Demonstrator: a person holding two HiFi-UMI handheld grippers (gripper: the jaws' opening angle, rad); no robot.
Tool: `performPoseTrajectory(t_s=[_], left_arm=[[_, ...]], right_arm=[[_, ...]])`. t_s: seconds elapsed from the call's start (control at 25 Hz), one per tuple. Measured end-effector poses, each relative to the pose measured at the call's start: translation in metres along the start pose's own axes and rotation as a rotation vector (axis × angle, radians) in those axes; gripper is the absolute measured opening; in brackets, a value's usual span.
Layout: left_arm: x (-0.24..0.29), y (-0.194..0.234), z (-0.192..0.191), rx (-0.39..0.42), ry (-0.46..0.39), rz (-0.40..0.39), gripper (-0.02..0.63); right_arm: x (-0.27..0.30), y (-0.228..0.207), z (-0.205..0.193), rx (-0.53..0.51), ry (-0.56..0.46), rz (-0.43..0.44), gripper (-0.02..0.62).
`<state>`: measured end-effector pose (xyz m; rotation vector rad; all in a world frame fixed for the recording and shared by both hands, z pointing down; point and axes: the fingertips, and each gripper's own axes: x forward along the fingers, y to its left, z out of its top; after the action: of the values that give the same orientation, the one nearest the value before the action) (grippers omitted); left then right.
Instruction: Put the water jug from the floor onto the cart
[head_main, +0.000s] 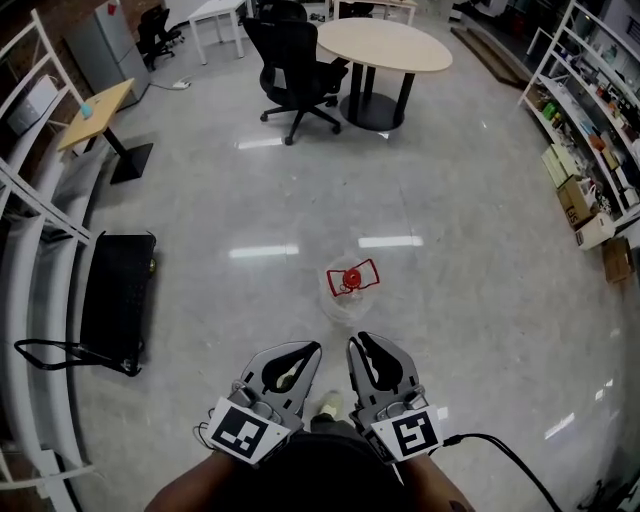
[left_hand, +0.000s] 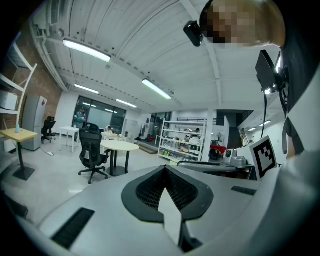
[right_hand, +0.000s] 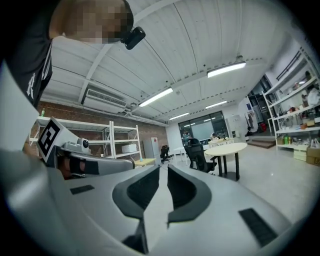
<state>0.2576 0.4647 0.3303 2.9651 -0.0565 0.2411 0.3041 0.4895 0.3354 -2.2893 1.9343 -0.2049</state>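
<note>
Glossy floor (head_main: 450, 180), red-capped water jug (head_main: 351, 288)

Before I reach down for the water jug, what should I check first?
1. Jug found: ok. The clear plastic water jug with a red cap stands on the glossy grey floor, just ahead of the left gripper and right gripper.
2. Floor up to the jug free of obstacles: ok.
3. Left gripper ready: not ok. Its fingers are shut, with nothing between them.
4. Right gripper ready: not ok. Its fingers stand barely apart, probably too narrow for the jug.
5. Cart in sight: cannot tell.
</note>
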Motion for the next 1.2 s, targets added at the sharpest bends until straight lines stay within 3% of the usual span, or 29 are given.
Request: performPoseTrajectory(t_s=[0.16, 0.48, 0.72, 0.84, 1.08, 1.2], left_arm=[[0.025, 0.041, -0.001, -0.009, 0.01, -0.024, 0.005], [0.084, 0.137, 0.024, 0.018, 0.003, -0.131, 0.005], [0.122, 0.161, 0.02, 0.01, 0.023, -0.187, 0.005], [0.136, 0.172, 0.0, -0.018, 0.039, -0.179, 0.005], [0.155, 0.197, -0.088, -0.072, 0.136, -0.118, 0.005], [0.161, 0.201, -0.14, -0.075, 0.169, -0.12, 0.005]], right_arm=[[0.044, -0.014, -0.006, -0.001, 0.016, -0.025, 0.026], [0.134, -0.059, -0.013, -0.013, 0.042, -0.158, 0.026], [0.16, -0.104, -0.045, 0.008, 0.096, -0.24, 0.031], [0.17, -0.15, -0.119, -0.019, 0.22, -0.279, 0.053], [0.196, -0.233, -0.344, -0.075, 0.586, -0.222, 0.147], [0.201, -0.257, -0.418, -0.085, 0.657, -0.21, 0.15]])
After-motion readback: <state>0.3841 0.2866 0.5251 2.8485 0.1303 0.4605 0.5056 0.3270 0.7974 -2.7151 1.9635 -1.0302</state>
